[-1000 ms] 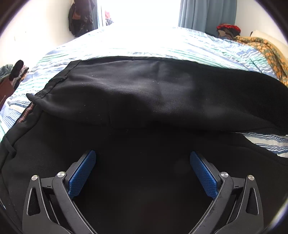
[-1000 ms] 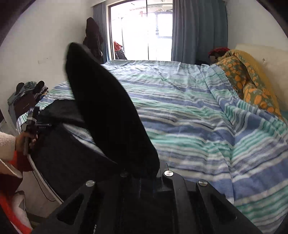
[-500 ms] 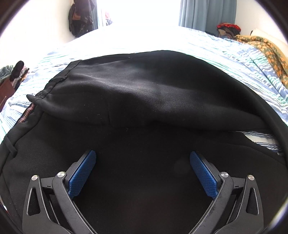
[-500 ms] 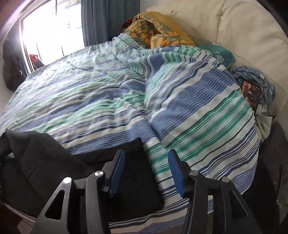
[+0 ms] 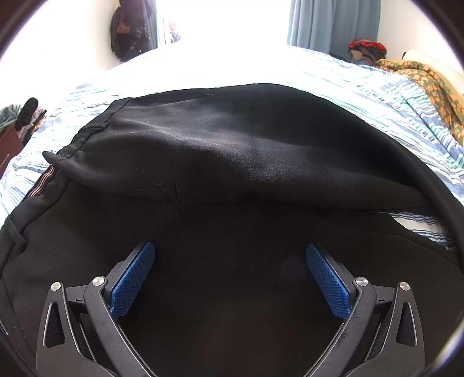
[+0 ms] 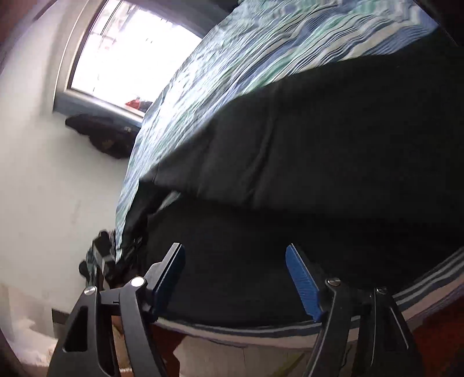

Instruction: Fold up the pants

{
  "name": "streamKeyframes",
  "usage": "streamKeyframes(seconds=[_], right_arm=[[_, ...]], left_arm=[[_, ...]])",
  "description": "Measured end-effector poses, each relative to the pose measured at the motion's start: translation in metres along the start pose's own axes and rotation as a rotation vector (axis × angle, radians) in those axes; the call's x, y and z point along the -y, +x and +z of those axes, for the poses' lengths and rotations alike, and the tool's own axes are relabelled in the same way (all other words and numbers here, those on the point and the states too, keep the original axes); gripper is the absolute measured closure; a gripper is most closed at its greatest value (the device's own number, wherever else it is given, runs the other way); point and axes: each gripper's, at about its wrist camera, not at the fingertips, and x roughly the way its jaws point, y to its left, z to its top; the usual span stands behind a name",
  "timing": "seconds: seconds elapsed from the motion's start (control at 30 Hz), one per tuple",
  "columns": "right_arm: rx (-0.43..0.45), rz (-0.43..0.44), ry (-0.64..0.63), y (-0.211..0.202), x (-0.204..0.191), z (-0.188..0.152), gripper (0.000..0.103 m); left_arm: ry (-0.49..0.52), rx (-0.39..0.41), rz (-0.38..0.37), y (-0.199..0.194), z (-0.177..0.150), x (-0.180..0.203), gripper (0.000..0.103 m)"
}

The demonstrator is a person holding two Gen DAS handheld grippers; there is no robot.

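Black pants (image 5: 232, 150) lie on the striped bedspread (image 5: 377, 98), one layer folded over another with the waistband at the left. My left gripper (image 5: 230, 252) hovers open over the near black cloth, nothing pressed between its blue pads (image 5: 133, 278). In the right wrist view, tilted and blurred, the same pants (image 6: 333, 139) lie folded near the bed's edge. My right gripper (image 6: 235, 255) is over that edge with its jaws opening. Cloth lies beyond the pads and none is pinched.
An orange patterned blanket (image 5: 429, 84) is heaped at the far right of the bed. A bright window (image 5: 220, 20) with blue curtains (image 5: 330, 26) stands behind. Dark clothes (image 5: 130, 29) hang at the back left. The bed's near edge (image 6: 261, 330) and floor show below the right gripper.
My right gripper let go of the pant leg it held up, opened, dropped and rolled toward the bed's edge. The leg now lies folded over the rest. The left gripper stayed put.
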Motion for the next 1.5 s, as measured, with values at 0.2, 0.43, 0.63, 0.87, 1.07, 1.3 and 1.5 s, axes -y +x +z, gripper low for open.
streamKeyframes(seconds=[0.2,0.43,0.63,0.87,1.07,1.3,1.5], right_arm=[[0.228,0.017,0.259,-0.043,0.063,0.017,0.029],[0.269,-0.075,0.181,-0.049,0.049,0.023,0.034],[0.273,-0.193,0.16,-0.063,0.06,0.036,0.084],[0.317,-0.197,0.021,-0.079,0.041,0.037,0.093],[0.353,-0.216,-0.044,-0.087,0.027,0.035,0.093],[0.349,-0.211,-0.039,-0.09,0.027,0.033,0.093],[0.37,-0.208,-0.069,-0.094,0.024,0.034,0.093]], left_arm=[[0.004,0.003,0.007,0.001,0.0,0.002,0.001],[0.012,0.0,0.023,0.001,-0.001,0.006,0.001],[0.019,-0.002,0.039,0.001,-0.001,0.008,0.001],[0.02,-0.005,0.053,0.001,-0.001,0.01,0.001],[0.017,-0.011,0.053,0.002,0.0,0.008,0.001],[0.014,-0.022,0.051,0.003,0.001,0.008,0.001],[-0.027,-0.141,-0.009,-0.012,0.023,0.006,0.001]])
